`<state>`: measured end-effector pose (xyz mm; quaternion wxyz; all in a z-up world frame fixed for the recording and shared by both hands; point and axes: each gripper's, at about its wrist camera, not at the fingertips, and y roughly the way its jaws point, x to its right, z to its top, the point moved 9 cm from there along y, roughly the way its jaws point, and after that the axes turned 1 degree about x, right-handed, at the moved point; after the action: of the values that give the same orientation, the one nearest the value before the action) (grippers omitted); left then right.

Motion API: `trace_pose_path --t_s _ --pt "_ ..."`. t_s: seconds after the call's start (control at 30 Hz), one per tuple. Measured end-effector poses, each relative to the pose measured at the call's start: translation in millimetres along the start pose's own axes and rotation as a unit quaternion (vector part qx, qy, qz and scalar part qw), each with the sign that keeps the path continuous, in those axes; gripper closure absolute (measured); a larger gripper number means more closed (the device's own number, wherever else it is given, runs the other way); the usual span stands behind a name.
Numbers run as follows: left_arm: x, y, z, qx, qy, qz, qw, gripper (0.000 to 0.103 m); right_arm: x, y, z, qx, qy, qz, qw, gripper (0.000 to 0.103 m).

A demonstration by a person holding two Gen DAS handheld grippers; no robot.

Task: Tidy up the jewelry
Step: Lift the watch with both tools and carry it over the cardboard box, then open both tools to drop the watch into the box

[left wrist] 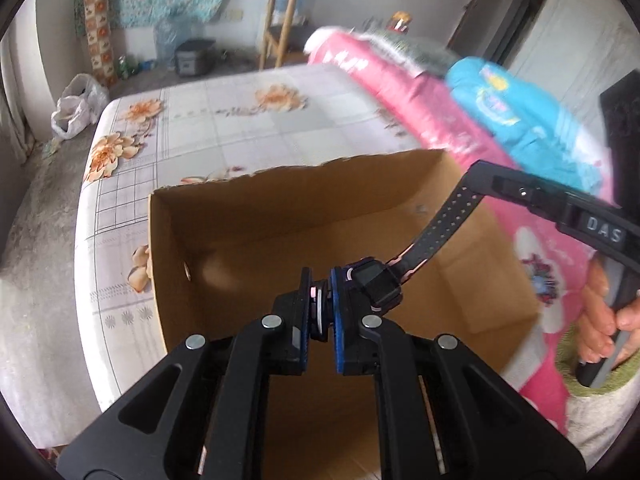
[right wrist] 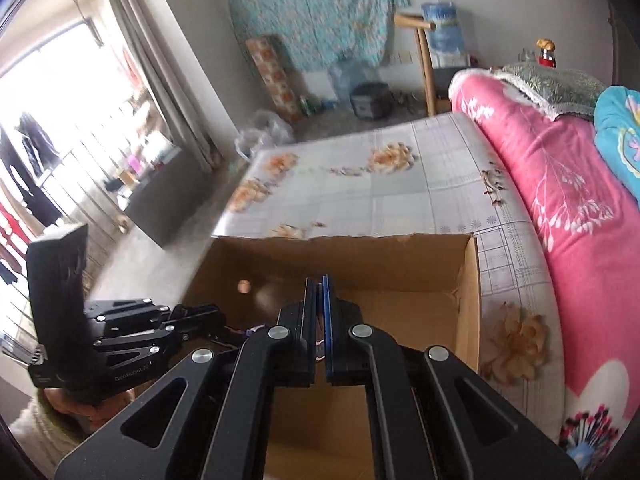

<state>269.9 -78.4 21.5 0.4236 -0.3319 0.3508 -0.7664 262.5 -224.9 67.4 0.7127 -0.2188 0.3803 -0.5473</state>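
Observation:
A black wristwatch [left wrist: 378,280] with a perforated strap [left wrist: 448,220] is stretched over an open cardboard box [left wrist: 248,216]. My left gripper [left wrist: 320,280] is shut on one end of the strap, beside the watch face. My right gripper [left wrist: 478,170] comes in from the right and holds the strap's other end. In the right wrist view my right gripper [right wrist: 319,282] is shut on a thin pink-edged strap [right wrist: 320,344] above the box [right wrist: 400,264]. The left gripper [right wrist: 200,316] shows there at the left.
The box sits on a bed with a flowered sheet [left wrist: 224,120]. Pink [left wrist: 400,84] and blue [left wrist: 520,120] quilts are piled along the right. A wooden chair [left wrist: 280,32], a rice cooker [left wrist: 194,56] and a plastic bag [left wrist: 76,104] stand on the floor beyond.

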Motion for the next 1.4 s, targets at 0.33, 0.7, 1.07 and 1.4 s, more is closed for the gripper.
trace_pose_path --t_s 0.33,0.7,1.07,1.4 --pt "-27.8 83.1 9.9 -0.097 0.004 0.074 0.9926 0.091 47.2 78.2 2.8 -0.067 -0.002 -0.066 0.996 0.100" --pt "-23.5 49.2 21.8 -0.043 -0.002 0.064 0.9971 0.055 62.4 39.9 14.8 -0.028 0.006 -0.079 0.996 0.098" --pt "-2.3 -102.9 -18.3 0.149 0.062 0.087 0.9831 0.021 43.0 -97.0 -20.3 0.108 0.013 -0.051 0.993 0.083" --pt "-26.3 -113.0 -156.0 0.141 -0.016 0.116 0.9829 0.018 12.7 -120.9 -175.8 0.095 0.074 -0.023 0.992 0.076"
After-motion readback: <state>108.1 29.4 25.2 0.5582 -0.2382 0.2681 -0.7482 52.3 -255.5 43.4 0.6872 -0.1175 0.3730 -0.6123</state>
